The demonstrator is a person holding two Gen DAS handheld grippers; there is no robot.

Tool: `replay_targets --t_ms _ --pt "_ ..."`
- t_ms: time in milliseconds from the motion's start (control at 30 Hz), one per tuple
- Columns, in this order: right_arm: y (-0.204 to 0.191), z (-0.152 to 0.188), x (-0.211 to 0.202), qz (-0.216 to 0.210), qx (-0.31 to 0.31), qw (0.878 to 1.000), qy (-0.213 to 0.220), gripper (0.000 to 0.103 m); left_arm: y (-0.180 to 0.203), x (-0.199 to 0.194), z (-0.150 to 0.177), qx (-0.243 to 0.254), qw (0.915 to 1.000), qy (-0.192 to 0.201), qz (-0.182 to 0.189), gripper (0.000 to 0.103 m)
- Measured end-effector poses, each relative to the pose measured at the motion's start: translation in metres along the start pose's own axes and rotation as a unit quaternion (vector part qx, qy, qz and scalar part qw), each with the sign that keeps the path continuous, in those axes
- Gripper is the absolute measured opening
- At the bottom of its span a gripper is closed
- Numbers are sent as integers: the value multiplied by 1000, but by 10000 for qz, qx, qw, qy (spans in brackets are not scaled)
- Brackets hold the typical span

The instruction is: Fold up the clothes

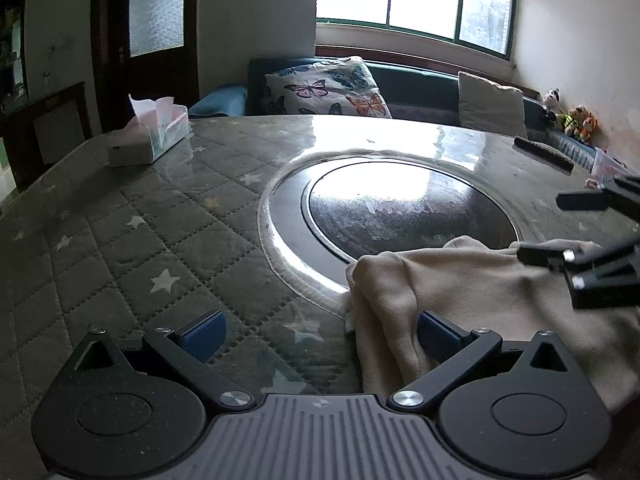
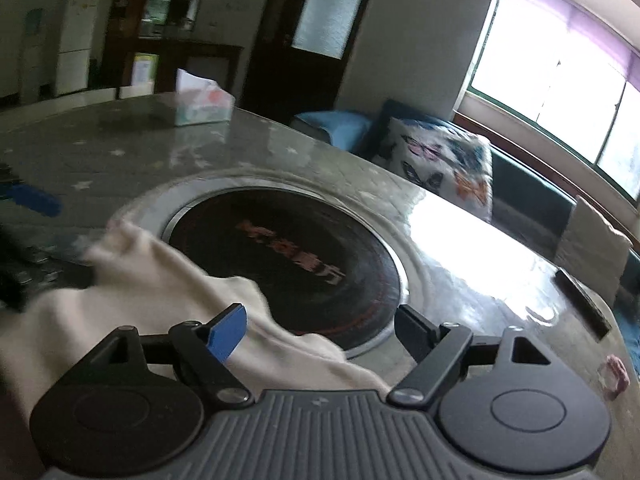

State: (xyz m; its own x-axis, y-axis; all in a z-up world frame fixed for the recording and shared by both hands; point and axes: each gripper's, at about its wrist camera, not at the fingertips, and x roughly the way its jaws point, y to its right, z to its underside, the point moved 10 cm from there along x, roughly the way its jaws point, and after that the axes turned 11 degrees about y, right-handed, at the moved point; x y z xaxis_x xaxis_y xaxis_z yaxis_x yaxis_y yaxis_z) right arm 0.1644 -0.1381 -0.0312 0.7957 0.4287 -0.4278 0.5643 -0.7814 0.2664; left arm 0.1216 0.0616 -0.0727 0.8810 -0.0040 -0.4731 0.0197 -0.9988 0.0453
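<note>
Tissues (image 1: 150, 106) poke from tissue box (image 1: 160, 136).

cream garment under a wide-open right gripper

the right gripper (image 2: 320, 334) hangs with jaws apart over the cream garment (image 2: 160, 304), which lies crumpled on the quilted table (image 2: 480, 264) overlapping the dark round hob (image 2: 288, 264); a tissue box (image 2: 202, 106) sits far back.

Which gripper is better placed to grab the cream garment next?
Probably the left gripper: open, its right finger already at the cream garment edge. The right gripper is open too, hovering over its middle.
</note>
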Motion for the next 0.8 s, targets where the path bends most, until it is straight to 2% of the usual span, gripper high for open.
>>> replay_targets --t_ms 67,200,267,333,500,667,800 --pt "-9 2 -3 -115 -91 9999 -13 83 -2 -2 1 5 10000 1 -35 103" --pt "-16 7 -4 -69 -188 9998 -79 83 -13 -6 2 -90 9999 -21 -147 103" --pt "-19 -2 -13 -41 -200 9998 24 83 -21 -10 1 -191 9996 6 -195 103" --pt "-27 -10 -23 -197 -213 9995 134 83 -28 -14 -1 -247 9992 45 -295 103" --pt "-74 -24 -45 -1029 -388 9934 320 78 -42 -23 -7 -547 9979 114 -329 101" --pt "-126 -27 -63 -1977 -592 9779 344 70 -45 -28 -10 -787 9968 56 -141 92" --pt "-156 -20 -68 -2302 -777 9698 196 58 -42 -30 -10 -958 9954 3 45 90"
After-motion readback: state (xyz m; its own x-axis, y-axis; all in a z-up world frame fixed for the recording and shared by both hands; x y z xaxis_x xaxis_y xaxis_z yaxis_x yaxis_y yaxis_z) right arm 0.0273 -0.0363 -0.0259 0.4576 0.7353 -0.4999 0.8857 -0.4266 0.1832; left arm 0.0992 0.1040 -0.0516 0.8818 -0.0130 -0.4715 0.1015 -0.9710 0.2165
